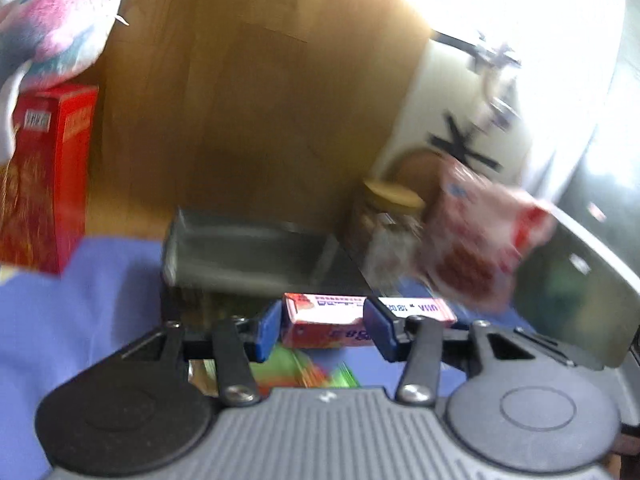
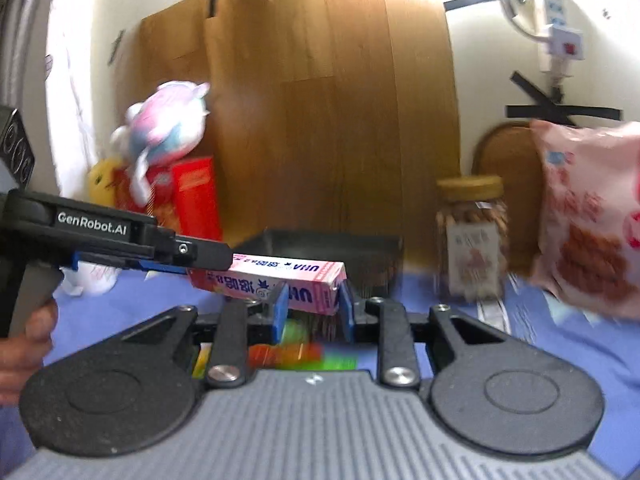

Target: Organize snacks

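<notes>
A long pink UHA candy box is held above the blue cloth by both grippers. My left gripper is shut on one end of the box; in the right wrist view it reaches in from the left. My right gripper is shut on the other end. A dark tray sits just behind the box and also shows in the right wrist view. A colourful green and red packet lies below the box.
A cookie jar with a wooden lid and a pink snack bag stand at the right. A red box with a plush toy on top stands at the left. A wooden panel backs the table.
</notes>
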Demonstrator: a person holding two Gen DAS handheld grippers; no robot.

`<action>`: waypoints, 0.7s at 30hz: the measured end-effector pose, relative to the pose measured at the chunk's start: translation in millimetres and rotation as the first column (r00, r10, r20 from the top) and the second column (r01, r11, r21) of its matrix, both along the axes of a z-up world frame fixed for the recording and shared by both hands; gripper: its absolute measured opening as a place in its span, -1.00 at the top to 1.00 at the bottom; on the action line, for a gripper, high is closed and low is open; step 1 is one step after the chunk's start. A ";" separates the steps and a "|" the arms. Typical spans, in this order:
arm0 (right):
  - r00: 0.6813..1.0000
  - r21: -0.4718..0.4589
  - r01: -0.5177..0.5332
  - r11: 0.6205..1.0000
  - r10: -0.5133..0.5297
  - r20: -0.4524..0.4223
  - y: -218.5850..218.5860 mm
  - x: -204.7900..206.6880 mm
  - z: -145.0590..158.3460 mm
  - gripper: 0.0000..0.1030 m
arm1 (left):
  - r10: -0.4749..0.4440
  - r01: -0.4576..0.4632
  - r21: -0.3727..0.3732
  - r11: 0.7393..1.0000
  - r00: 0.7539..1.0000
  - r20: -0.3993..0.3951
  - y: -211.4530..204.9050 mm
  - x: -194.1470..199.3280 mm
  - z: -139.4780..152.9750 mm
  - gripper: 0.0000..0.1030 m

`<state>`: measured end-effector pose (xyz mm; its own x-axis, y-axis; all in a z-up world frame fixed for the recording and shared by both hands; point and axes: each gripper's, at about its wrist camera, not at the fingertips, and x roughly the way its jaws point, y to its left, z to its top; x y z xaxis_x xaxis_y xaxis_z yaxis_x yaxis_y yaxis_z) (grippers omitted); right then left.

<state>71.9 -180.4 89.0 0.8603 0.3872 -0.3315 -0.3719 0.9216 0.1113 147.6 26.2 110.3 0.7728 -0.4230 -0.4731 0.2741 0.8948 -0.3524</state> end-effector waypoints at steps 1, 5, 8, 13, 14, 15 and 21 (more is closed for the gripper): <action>1.000 0.006 -0.004 1.000 0.004 -0.009 1.7 20.3 0.0 0.41 | 0.015 -0.015 -0.006 1.000 1.000 -0.010 2.2 16.1 -0.9 0.12; 0.997 0.005 0.019 1.000 -0.019 -0.069 13.2 76.9 -11.3 0.37 | 0.064 -0.065 -0.016 0.998 0.996 -0.068 7.5 68.6 -20.6 0.16; 0.995 -0.025 0.039 0.999 -0.041 -0.086 24.3 91.4 -22.9 0.28 | 0.084 -0.082 0.029 0.996 0.992 -0.093 1.5 88.2 -35.3 0.14; 0.994 -0.001 0.050 0.999 -0.050 -0.092 17.9 86.9 -24.5 0.25 | 0.080 -0.076 0.063 0.995 0.995 -0.061 0.3 79.2 -38.2 0.09; 0.994 0.028 0.056 0.998 -0.054 -0.093 11.5 79.7 -22.2 0.25 | 0.084 -0.081 0.058 0.995 0.995 -0.045 4.0 71.5 -34.6 0.09; 0.994 0.070 0.057 0.996 -0.049 -0.101 3.5 72.0 -19.9 0.25 | 0.088 -0.086 0.051 0.995 0.996 -0.033 5.5 65.3 -29.2 0.08; 0.985 0.234 0.038 0.971 0.003 -0.171 -28.1 12.5 -26.9 0.20 | 0.021 -0.021 -0.028 0.999 1.000 0.008 14.7 -7.0 -10.2 0.02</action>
